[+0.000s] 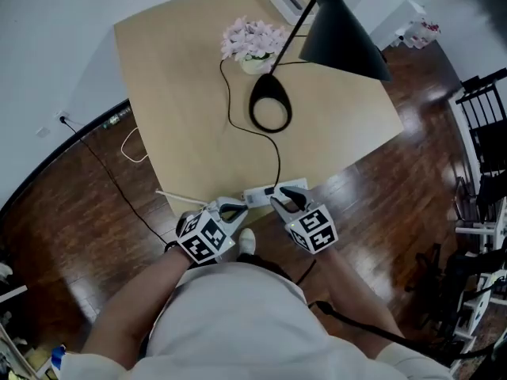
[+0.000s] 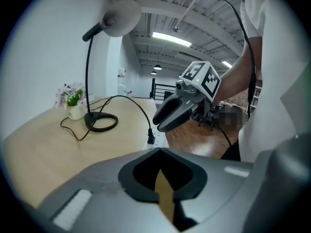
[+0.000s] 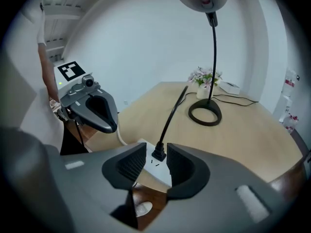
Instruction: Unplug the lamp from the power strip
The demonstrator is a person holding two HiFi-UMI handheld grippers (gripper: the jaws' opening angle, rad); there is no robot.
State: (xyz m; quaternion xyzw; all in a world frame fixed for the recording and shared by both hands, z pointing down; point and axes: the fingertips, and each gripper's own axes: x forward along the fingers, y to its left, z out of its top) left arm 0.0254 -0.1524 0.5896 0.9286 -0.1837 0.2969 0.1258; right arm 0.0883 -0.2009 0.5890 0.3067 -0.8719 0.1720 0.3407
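Observation:
A black desk lamp [image 1: 337, 34] stands on its ring base [image 1: 270, 111] on the wooden table [image 1: 174, 93]. Its black cord runs to a plug [image 1: 269, 190] seated in a white power strip [image 1: 287, 188] at the table's near edge. My right gripper [image 1: 282, 202] is open, and in the right gripper view its jaws stand on either side of the plug [image 3: 159, 152], just apart from it, above the strip [image 3: 154, 168]. My left gripper [image 1: 234, 210] hovers shut and empty beside the strip's left end. The left gripper view looks past it toward the plug [image 2: 150, 139].
A small pot of pink flowers [image 1: 253, 42] sits behind the lamp base, and a white box [image 1: 289, 2] lies at the table's far edge. Loose cables [image 1: 135, 145] trail over the dark wooden floor on the left. A black rack [image 1: 483, 125] stands on the right.

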